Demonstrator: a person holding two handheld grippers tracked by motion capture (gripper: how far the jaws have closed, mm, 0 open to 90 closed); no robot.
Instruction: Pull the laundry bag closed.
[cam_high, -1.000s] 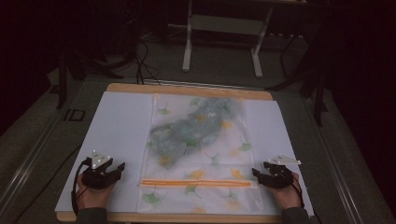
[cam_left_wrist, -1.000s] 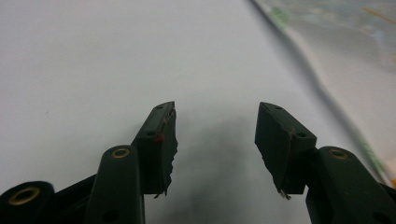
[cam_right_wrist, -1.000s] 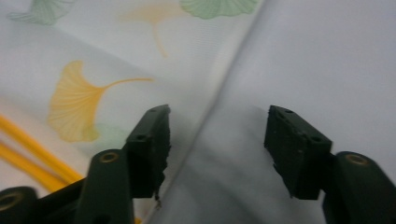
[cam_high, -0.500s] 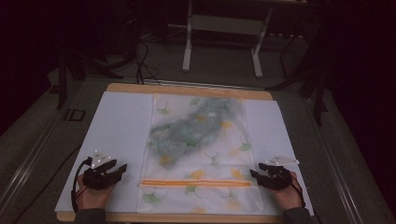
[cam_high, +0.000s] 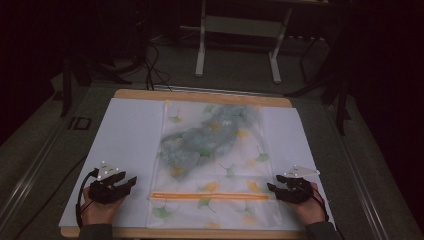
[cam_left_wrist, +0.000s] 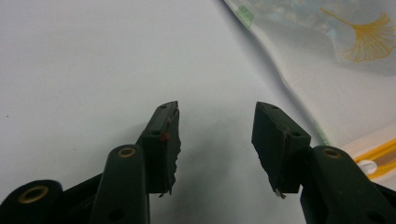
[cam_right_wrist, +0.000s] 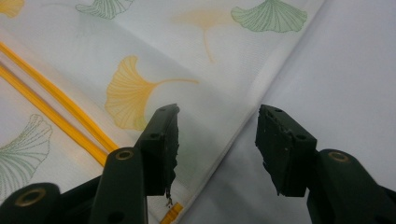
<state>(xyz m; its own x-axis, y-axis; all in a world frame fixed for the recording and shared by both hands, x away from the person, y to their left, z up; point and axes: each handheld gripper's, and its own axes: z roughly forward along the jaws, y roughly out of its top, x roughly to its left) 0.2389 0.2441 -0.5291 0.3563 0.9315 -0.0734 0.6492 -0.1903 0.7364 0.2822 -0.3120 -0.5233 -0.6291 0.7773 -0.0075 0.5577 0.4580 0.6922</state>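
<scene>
So the biggest thing here is the wooden-edged counter with a white sheet over it, and lying flat down its middle is a sheer white mesh laundry bag printed with green and yellow ginkgo leaves. Something bluish-grey and crumpled shows through the far half of the bag (clothing, I'd guess, can't really tell). Near the person's end runs the bag's orange zipper, straight across and, as far as the high view shows, closed along its length.

My read on progress: the stuff is already inside and the bag is laid out flat, so what's left is probably handling the bag itself, gripping its sides or working the zipper. Neither has begun.

The left claw rests on the white sheet just off the bag's left edge, jaws spread wide with nothing between them. The right claw sits at the bag's right edge by the zipper's end, also wide open and empty.

The views do differ. The left gripper view has that claw over bare sheet, with the bag's hem and the zipper's end off to the side. The right gripper view shows its claw straddling the bag's edge, one jaw over mesh, the other over sheet, which the high view is too small to settle.
</scene>
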